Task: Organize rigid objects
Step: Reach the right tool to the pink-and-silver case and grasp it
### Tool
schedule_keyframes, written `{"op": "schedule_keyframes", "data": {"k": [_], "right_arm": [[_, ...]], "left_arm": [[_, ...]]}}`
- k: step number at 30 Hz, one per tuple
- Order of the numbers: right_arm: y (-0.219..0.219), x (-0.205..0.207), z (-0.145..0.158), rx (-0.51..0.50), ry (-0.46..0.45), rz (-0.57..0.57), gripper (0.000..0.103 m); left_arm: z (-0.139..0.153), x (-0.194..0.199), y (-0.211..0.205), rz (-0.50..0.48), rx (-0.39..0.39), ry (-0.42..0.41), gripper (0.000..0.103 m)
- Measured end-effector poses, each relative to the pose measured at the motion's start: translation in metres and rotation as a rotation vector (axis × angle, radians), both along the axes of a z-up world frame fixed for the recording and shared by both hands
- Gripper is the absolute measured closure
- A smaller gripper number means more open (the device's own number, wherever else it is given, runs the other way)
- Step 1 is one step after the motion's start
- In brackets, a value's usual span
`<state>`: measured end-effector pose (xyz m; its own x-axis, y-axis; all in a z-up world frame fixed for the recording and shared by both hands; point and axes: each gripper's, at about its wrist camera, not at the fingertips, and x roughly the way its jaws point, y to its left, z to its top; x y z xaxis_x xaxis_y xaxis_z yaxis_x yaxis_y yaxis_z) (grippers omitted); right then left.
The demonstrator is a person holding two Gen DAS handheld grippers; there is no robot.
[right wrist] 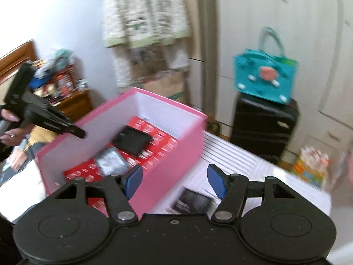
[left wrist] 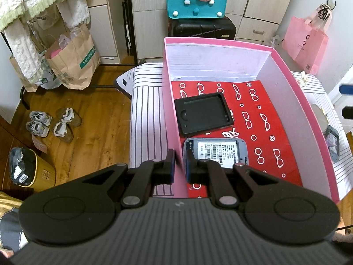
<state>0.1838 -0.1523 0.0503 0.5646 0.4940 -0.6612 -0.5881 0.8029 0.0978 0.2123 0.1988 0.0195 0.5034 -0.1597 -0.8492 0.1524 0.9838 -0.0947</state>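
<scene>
Left gripper (left wrist: 179,162) pinches the pink box (left wrist: 172,101) by its near-left wall, steadying it on the table (left wrist: 147,110). Inside lie a stiff black tray (left wrist: 204,113) and a hard, slick grey device (left wrist: 217,152), probably best gripped across its narrow edges. Right gripper (right wrist: 175,180) hangs wide, empty.

Both wrist views overlook the pink box (left wrist: 308,101) (right wrist: 172,145) closely.
</scene>
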Motion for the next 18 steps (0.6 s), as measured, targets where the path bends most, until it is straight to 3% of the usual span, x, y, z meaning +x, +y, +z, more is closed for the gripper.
{"op": "schedule_keyframes", "data": {"k": [10, 18], "right_arm": [[-0.045, -0.004, -0.059, -0.13, 0.083, -0.166, 0.031], [-0.066, 0.011, -0.09, -0.114, 0.124, -0.176, 0.03]], "left_arm": [[0.0, -0.006, -0.004, -0.001, 0.011, -0.022, 0.094], [0.001, -0.005, -0.004, 0.005, 0.013, -0.022, 0.094]]}}
